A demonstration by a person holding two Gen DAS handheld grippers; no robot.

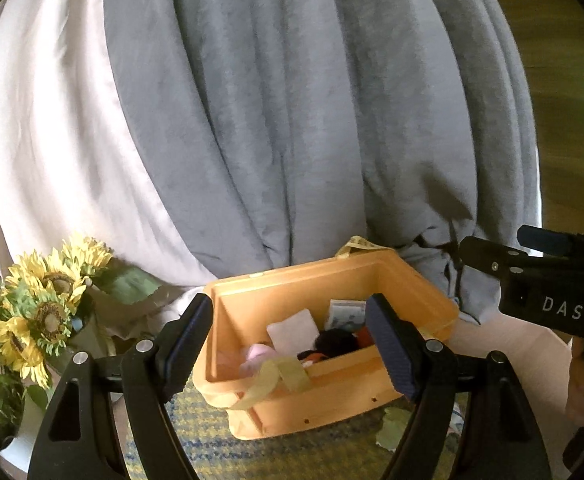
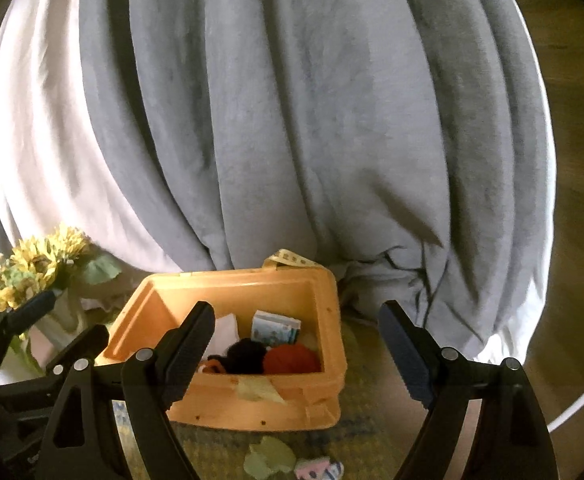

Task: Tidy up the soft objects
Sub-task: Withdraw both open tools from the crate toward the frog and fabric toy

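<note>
An orange plastic box (image 1: 332, 400) (image 2: 228, 404) stands on a woven mat in front of both grippers. Inside lie a white cloth (image 1: 294, 330), a pink soft piece (image 1: 260, 354), a black fuzzy ball (image 2: 246, 354), a red-orange ball (image 2: 292, 358) and a small printed packet (image 2: 276, 328). A pale green ribbon (image 1: 276, 380) hangs over the front wall. My left gripper (image 1: 292, 344) is open above the near rim, nothing between its fingers. My right gripper (image 2: 296, 350) is open too, empty, just short of the box. Each gripper shows in the other's view: right gripper (image 1: 532, 268), left gripper (image 2: 32, 312).
A grey and white draped cloth (image 1: 292, 120) fills the background right behind the box. Sunflowers in a vase (image 1: 40, 312) stand at the left. On the mat lie a green leaf-like scrap (image 2: 270, 460) and a pink-and-blue soft item (image 2: 320, 470). A person's hand (image 1: 580, 384) shows at the right.
</note>
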